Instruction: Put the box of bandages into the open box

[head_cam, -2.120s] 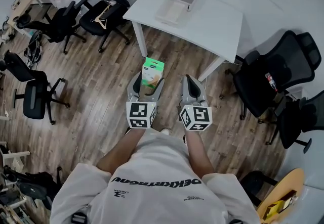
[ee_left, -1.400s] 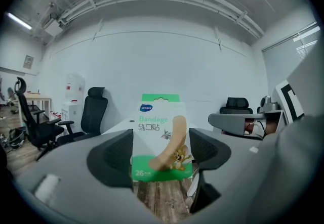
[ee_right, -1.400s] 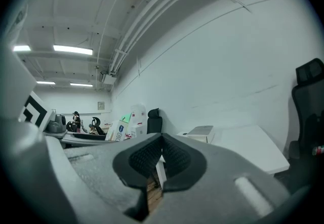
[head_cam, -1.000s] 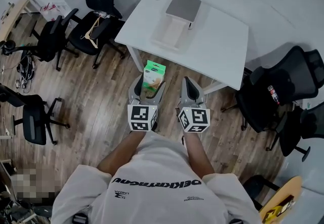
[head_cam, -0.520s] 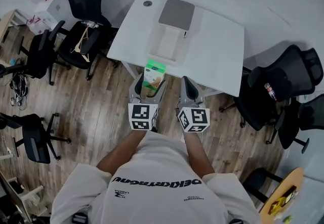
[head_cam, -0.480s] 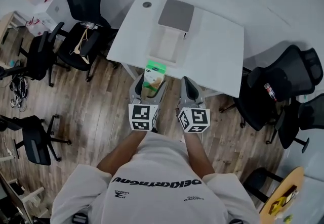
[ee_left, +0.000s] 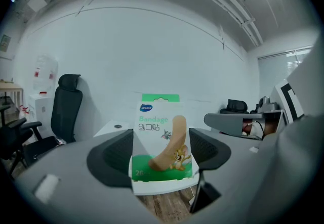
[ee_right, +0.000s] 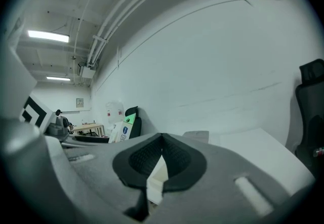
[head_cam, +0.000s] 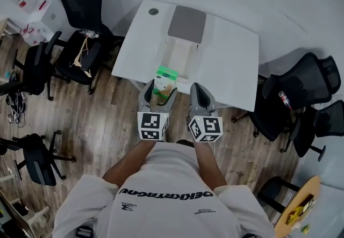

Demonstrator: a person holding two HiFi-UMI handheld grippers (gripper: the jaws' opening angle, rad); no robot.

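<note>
**Q:** Box of bandages [head_cam: 164, 82]: location, hold?

**A:** Clamped at its two side faces in the left tongs [head_cam: 159, 92], upright, printed front facing back along the tongs. Up in the air at the near edge of the surface [head_cam: 231, 59], touching nothing else. Gripped at the sides probably to leave the bottom free for setting down.

**Q:** Destination?

**A:** Open box [head_cam: 178, 51], white, with grey lid [head_cam: 187, 21] folded back toward the far edge. Lying on the surface just beyond the bandages and in line with them. Seemingly empty. Not yet reached.

**Q:** Right tongs [head_cam: 198, 92]?

**A:** Pressed together, nothing between them. Level with the left tongs, just beside. Likely idle, parked clear of the carry.

**Q:** Remaining?

**A:** Forward over the open box, down, release. Risk: tipping against a wall of the open box if let go high.
</note>
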